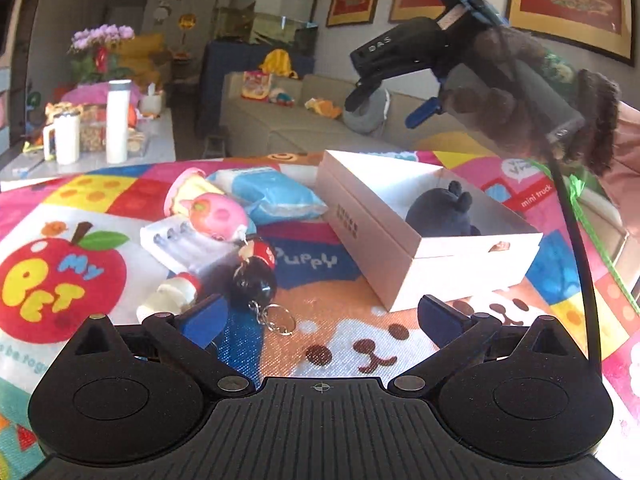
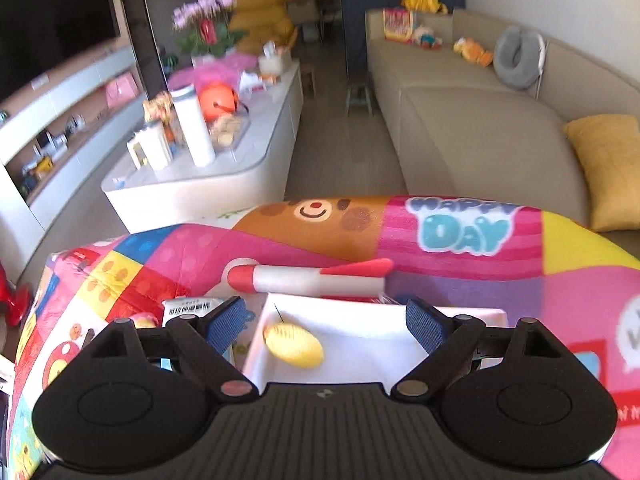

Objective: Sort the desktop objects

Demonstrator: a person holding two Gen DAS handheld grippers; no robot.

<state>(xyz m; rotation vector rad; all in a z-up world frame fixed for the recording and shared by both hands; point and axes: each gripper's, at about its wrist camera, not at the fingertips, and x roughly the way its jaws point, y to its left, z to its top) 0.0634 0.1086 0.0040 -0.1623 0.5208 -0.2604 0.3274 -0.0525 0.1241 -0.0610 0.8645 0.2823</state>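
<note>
A white open box [image 1: 376, 236] stands on the colourful mat, with a dark plush toy [image 1: 444, 212] inside it. Left of the box lies a pile: a pink plush [image 1: 216, 212], a blue packet [image 1: 276, 192], a clear pack [image 1: 172, 240], a black ball keychain [image 1: 254, 282] and a red-and-white figure [image 1: 176, 292]. My left gripper [image 1: 320, 316] is open and empty, low over the mat just right of the keychain. My right gripper [image 2: 324, 320] hangs open and empty above the box [image 2: 360, 320], where a yellow oval toy [image 2: 294, 344] lies. In the left wrist view, the right gripper [image 1: 384, 106] is held by a gloved hand.
The mat [image 1: 340, 340] covers the whole table. A white packet [image 2: 188, 308] lies left of the box. Behind the table stand a white counter [image 2: 256, 168] with a bottle and cups, and a beige sofa [image 2: 460, 128]. A black cable [image 1: 576, 248] hangs at the right.
</note>
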